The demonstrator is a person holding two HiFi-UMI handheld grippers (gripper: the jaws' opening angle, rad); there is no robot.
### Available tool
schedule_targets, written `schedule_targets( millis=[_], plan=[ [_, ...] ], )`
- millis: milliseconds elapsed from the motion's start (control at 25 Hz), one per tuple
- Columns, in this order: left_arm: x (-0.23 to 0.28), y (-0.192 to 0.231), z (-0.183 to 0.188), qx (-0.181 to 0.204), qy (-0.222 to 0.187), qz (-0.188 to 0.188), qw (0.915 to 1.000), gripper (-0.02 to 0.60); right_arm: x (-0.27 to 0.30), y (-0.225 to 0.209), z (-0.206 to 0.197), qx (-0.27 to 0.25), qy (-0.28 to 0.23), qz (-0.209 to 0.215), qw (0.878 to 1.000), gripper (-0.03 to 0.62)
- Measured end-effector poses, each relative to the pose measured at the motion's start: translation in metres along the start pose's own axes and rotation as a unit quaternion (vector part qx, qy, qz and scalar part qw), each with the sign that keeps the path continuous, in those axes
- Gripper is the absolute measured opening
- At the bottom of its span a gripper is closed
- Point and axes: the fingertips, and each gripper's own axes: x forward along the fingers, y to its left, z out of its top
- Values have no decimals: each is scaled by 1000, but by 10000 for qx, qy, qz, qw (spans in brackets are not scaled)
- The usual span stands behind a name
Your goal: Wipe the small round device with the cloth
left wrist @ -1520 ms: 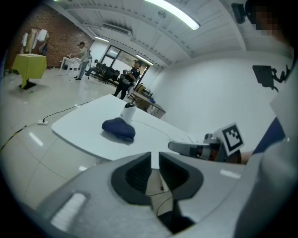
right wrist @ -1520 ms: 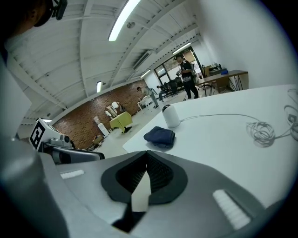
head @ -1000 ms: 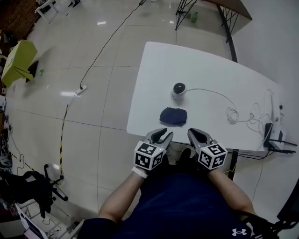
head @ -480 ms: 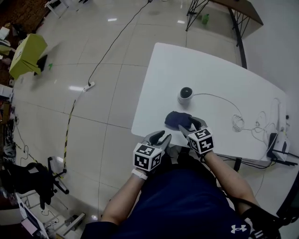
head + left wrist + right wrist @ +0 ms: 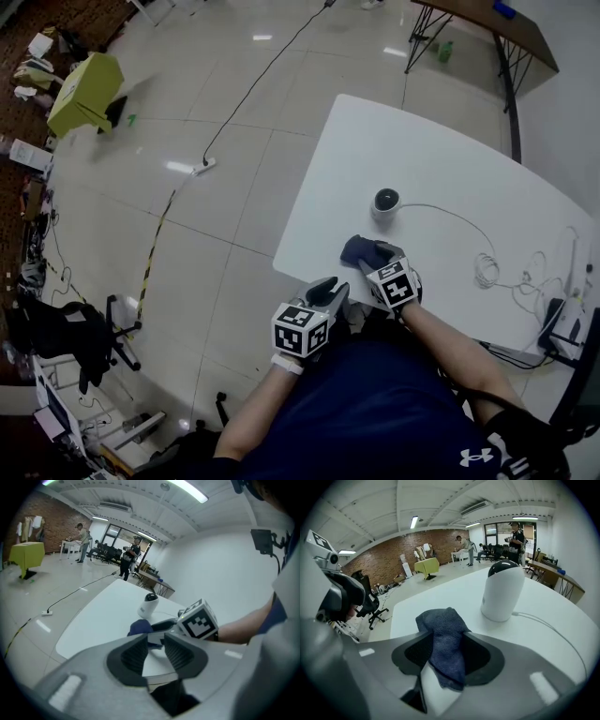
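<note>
The small round device point(image 5: 385, 201), white with a dark dome, stands upright on the white table point(image 5: 441, 159); it also shows in the left gripper view point(image 5: 149, 604) and the right gripper view point(image 5: 501, 590). The dark blue cloth point(image 5: 358, 248) lies crumpled just in front of it. My right gripper point(image 5: 370, 257) points down over the cloth point(image 5: 443, 634), which lies between its jaws point(image 5: 446, 651); they have just been closing and still stand wide. My left gripper point(image 5: 330, 289) hangs off the table's near edge, its jaws point(image 5: 156, 641) a little apart after closing slightly, nothing between them.
A white cable point(image 5: 450, 214) runs from the device to a loose coil point(image 5: 487, 270) and a power strip point(image 5: 562, 328) at the table's right end. A yellow box point(image 5: 84, 94), a floor cable point(image 5: 234, 112) and a black chair point(image 5: 66, 337) are to the left.
My right gripper has moved forward and down from the table's near edge onto the cloth, and its jaws have opened around it. The left gripper has stayed near the edge.
</note>
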Motion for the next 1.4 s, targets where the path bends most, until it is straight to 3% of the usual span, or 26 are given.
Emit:
schedule_targets(
  millis=[200,320,520,800,920,1000,1280,1400],
  plan=[
    [1,6,3,-210,-39,44,9998,104,0,10,0,-23,14,270,9996,86],
    [7,6,10,-165,-64,-31,9998,103,-8,6,11,-19,-170,332,9993,77],
    [20,-2,26,-4,-92,-232,9997,103,-26,-12,42,-428,-584,-58,9974,77],
    [31,-6,43,161,-159,-390,9990,103,-62,-11,100,-1826,-1072,-567,9757,77],
    [34,-8,48,200,-141,-414,9988,103,-70,-13,119,-2507,-1045,-865,9585,77],
    [34,-9,50,253,-109,-415,9988,103,-70,-19,127,-2689,-953,-946,9538,77],
    [45,-5,78,891,-79,-209,9958,103,-66,-45,136,-2085,-980,-713,9705,78],
    [64,-8,99,902,-125,-237,9956,103,-68,-61,138,-1326,-1289,-436,9818,78]
  ],
)
